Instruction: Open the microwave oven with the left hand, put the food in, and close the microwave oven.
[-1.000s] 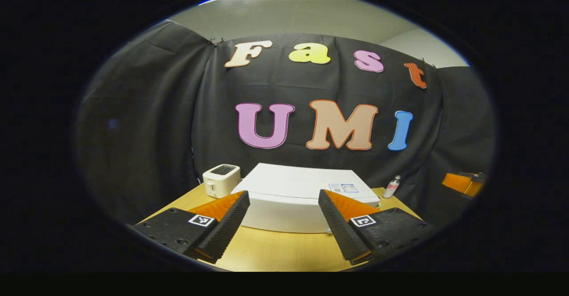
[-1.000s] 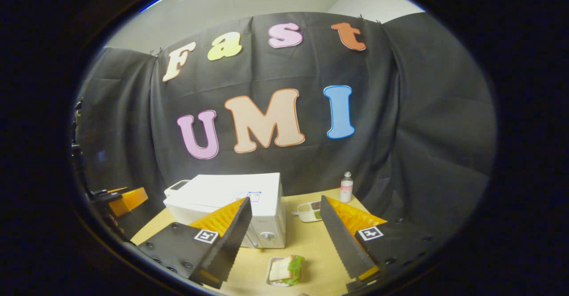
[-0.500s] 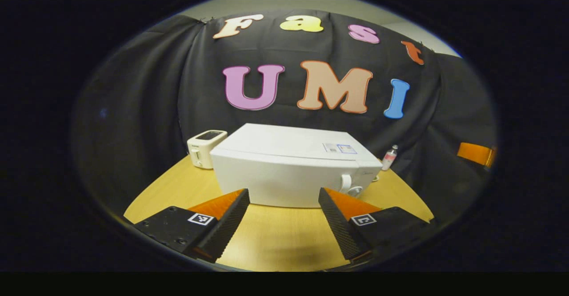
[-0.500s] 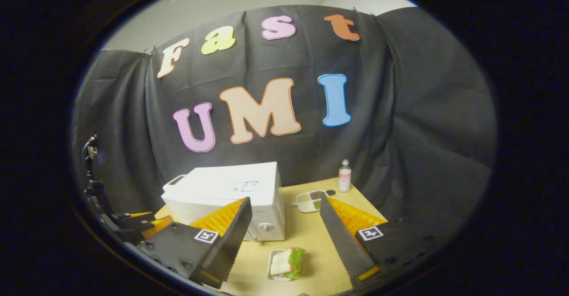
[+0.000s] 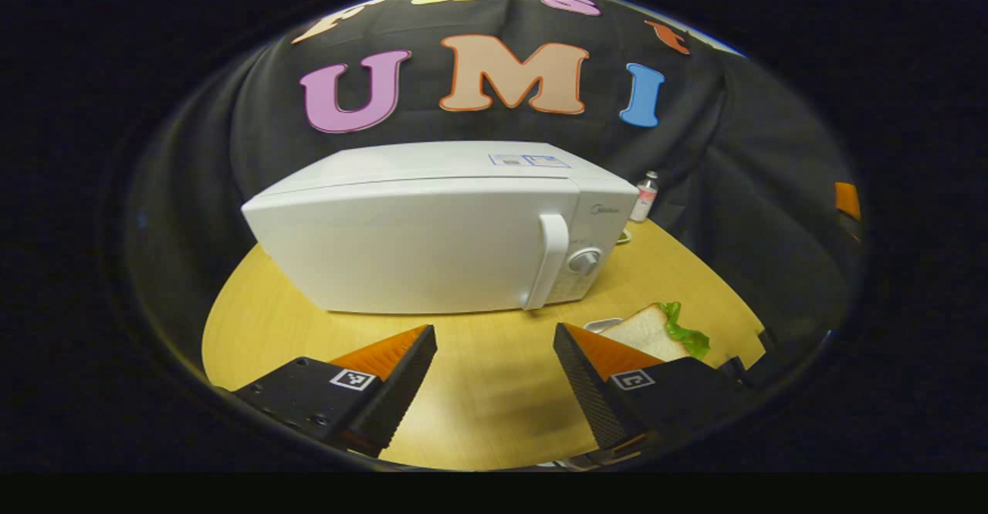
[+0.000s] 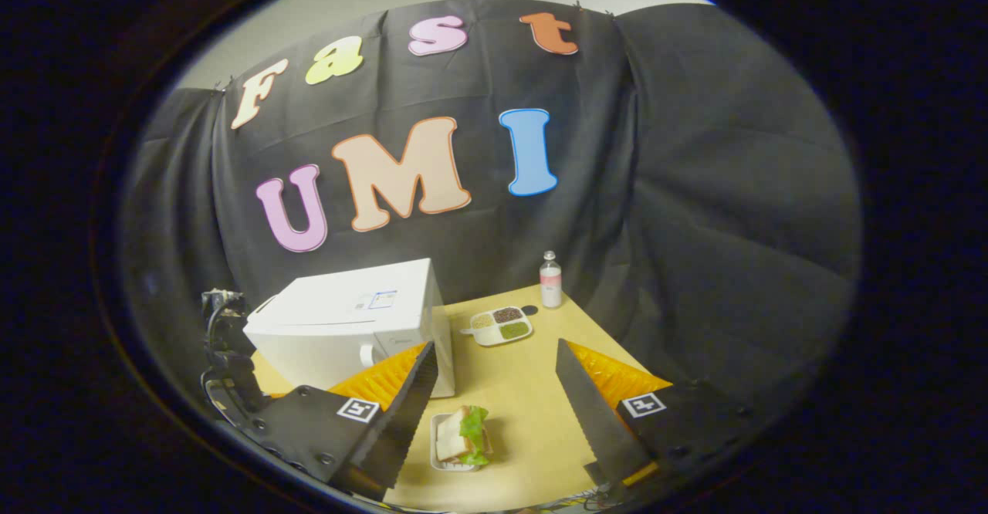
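Observation:
A white microwave (image 5: 417,244) stands on the wooden table (image 5: 255,321) with its door closed; its upright handle (image 5: 550,259) and a dial (image 5: 584,261) sit at the door's right side. My left gripper (image 5: 492,336) is open, low in front of the door, apart from it and left of the handle. A sandwich with lettuce (image 5: 652,329) lies to the right. In the right gripper view the sandwich (image 6: 461,438) rests in a small white tray, in front of the microwave (image 6: 347,321). My right gripper (image 6: 494,348) hangs open above it, holding nothing.
A divided dish of grains (image 6: 502,325) and a small bottle (image 6: 549,280) stand at the back of the table (image 6: 532,390). A dark rig with cables (image 6: 220,329) shows left of the microwave. Black cloth walls surround the table.
My left gripper has dropped and moved close to the microwave's front, bringing the door, handle and sandwich into sight. The right gripper has drifted so the microwave sits further left.

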